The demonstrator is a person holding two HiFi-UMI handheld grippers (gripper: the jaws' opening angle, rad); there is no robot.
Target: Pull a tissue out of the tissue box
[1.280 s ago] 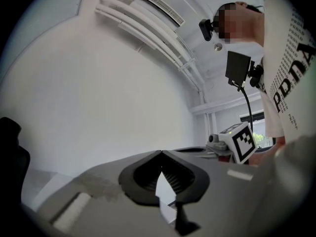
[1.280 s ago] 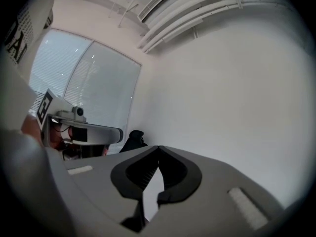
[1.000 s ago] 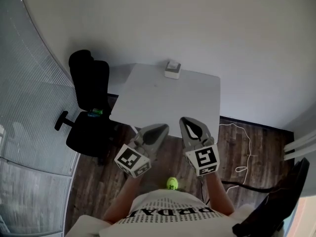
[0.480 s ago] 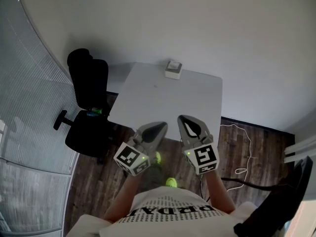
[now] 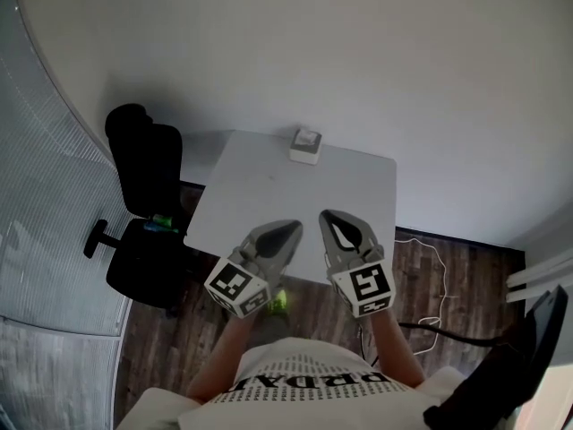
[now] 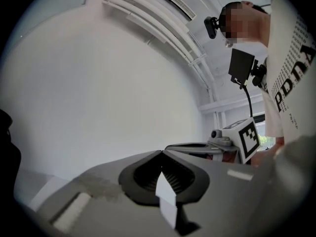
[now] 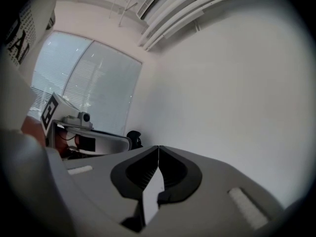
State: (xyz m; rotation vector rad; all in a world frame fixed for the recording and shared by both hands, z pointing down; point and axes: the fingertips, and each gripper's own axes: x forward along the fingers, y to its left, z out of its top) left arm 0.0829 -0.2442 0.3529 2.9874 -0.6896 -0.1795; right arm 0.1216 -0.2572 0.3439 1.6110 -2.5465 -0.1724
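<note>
In the head view the white tissue box [image 5: 305, 146] stands at the far edge of the white table [image 5: 269, 186], against the wall, with a tissue showing at its top. My left gripper [image 5: 292, 230] and right gripper [image 5: 329, 216] are held side by side over the table's near edge, well short of the box. Both point level toward the wall. Each gripper view shows its jaws shut tip to tip with nothing between them: left gripper [image 6: 161, 152], right gripper [image 7: 158, 147]. The box is hidden in both gripper views.
A black office chair [image 5: 143, 200] stands left of the table beside a frosted glass wall [image 5: 45, 204]. A white cable [image 5: 430, 271] lies on the wooden floor to the right. A dark object [image 5: 515, 365] sits at the bottom right.
Both grippers have advanced toward the table and now reach over its near edge. The table and box sit closer in the head view. The jaws have stayed shut.
</note>
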